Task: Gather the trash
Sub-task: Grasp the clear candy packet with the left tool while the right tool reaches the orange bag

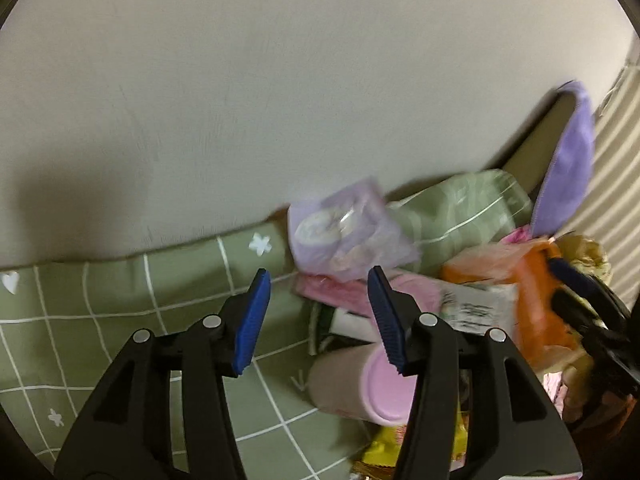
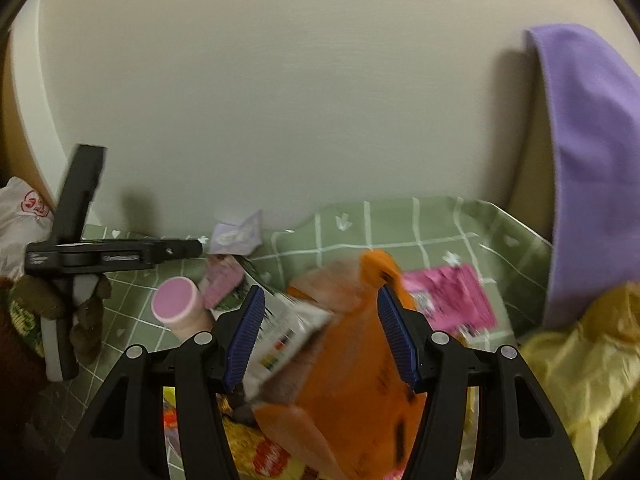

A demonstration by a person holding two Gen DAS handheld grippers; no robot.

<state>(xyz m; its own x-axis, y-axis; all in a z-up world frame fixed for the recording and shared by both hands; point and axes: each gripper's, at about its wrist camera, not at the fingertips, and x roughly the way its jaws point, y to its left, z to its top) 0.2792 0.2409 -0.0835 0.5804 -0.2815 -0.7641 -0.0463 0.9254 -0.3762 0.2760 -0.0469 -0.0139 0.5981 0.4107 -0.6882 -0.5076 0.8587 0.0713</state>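
My left gripper (image 1: 319, 280) stands open above a green checked sheet (image 1: 120, 300), with nothing between its blue pads. Just beyond its tips a blurred lavender wrapper (image 1: 344, 232) hangs free near the wall. The right wrist view shows this wrapper (image 2: 236, 236) right at the left gripper's tip (image 2: 198, 247). My right gripper (image 2: 320, 296) is shut on an orange package (image 2: 344, 360) with a white label, held tilted over the pile. In the left wrist view the orange package (image 1: 536, 304) sits at the right with the right gripper (image 1: 568, 280) on it.
A pink-capped tube (image 1: 384, 384) lies on the sheet beside pink wrappers (image 2: 452, 300) and yellow packets (image 2: 272, 452). A purple cloth (image 2: 592, 160) hangs at the right above a yellow plastic bag (image 2: 580, 360). A pale wall (image 1: 280, 100) closes off the back. A brown plush toy (image 2: 84, 320) sits at the left.
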